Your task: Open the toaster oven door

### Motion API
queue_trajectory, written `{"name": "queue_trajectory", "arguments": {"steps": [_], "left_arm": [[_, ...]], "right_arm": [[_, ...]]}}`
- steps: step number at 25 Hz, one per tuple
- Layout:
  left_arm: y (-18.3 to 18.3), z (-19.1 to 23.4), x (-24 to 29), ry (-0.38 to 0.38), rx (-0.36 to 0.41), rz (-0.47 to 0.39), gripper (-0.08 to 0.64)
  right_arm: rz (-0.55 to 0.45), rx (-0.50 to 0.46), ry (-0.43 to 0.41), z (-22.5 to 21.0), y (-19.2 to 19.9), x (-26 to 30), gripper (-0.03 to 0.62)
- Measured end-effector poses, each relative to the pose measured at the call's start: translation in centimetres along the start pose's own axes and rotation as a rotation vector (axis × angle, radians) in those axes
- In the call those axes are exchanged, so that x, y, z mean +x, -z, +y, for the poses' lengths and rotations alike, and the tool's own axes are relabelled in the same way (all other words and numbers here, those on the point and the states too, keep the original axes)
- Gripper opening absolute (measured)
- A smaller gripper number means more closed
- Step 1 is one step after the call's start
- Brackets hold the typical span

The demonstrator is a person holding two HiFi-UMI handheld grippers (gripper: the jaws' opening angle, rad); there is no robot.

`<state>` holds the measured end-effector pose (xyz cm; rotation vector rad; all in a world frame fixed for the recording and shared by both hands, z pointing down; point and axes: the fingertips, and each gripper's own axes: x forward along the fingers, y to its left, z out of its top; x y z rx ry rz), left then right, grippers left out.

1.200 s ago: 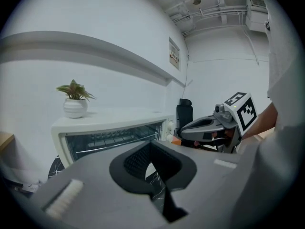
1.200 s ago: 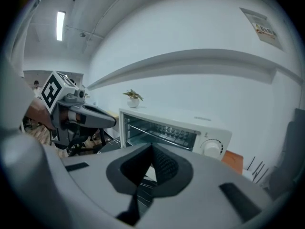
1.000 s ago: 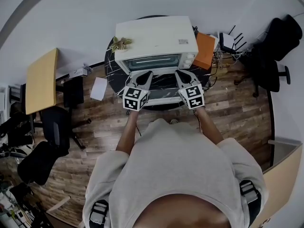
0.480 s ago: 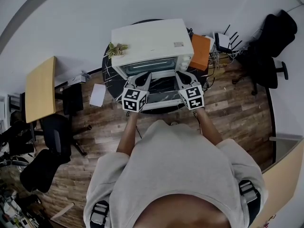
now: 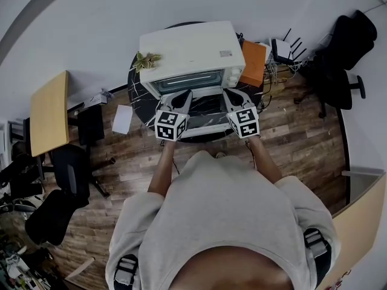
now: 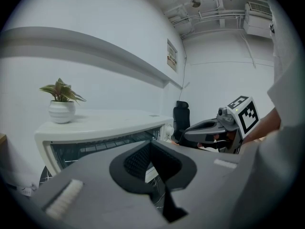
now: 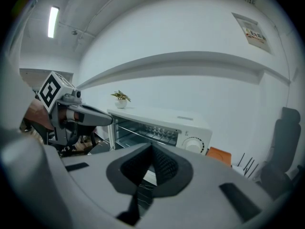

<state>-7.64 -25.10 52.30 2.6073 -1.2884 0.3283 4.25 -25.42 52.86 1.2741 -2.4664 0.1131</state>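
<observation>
The white toaster oven (image 5: pixel 190 50) stands on a round black table (image 5: pixel 138 95). Its door (image 5: pixel 205 112) hangs open and lies flat toward me, with the rack inside showing (image 7: pixel 143 128). My left gripper (image 5: pixel 184 94) is shut and empty above the door's left part. My right gripper (image 5: pixel 228 93) is shut and empty above the door's right part. In the left gripper view the shut jaws (image 6: pixel 151 144) point at the oven's opening (image 6: pixel 95 144), with the right gripper (image 6: pixel 190 131) alongside. The right gripper view has its shut jaws (image 7: pixel 152 149) before the oven (image 7: pixel 167 123) and the left gripper (image 7: pixel 107 119) at left.
A small potted plant (image 5: pixel 147 58) sits on the oven's left top corner. An orange box (image 5: pixel 254 65) and a router with antennas (image 5: pixel 281 48) are to the oven's right. Office chairs (image 5: pixel 347 53) stand at right, a wooden desk (image 5: pixel 48 110) at left.
Both grippers stay shut over the open door in about the same place. Only the head view has shifted a little.
</observation>
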Motion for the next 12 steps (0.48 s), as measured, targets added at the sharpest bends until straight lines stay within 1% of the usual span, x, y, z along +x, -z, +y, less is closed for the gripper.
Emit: {"name": "queue_trajectory", "arguments": {"steps": [12], "left_arm": [[-0.09,0.1,-0.24,0.002,-0.003,0.001,0.009]], "right_arm": [[0.002,-0.007,-0.005,0.45,-0.16,0.01,0.012]]}}
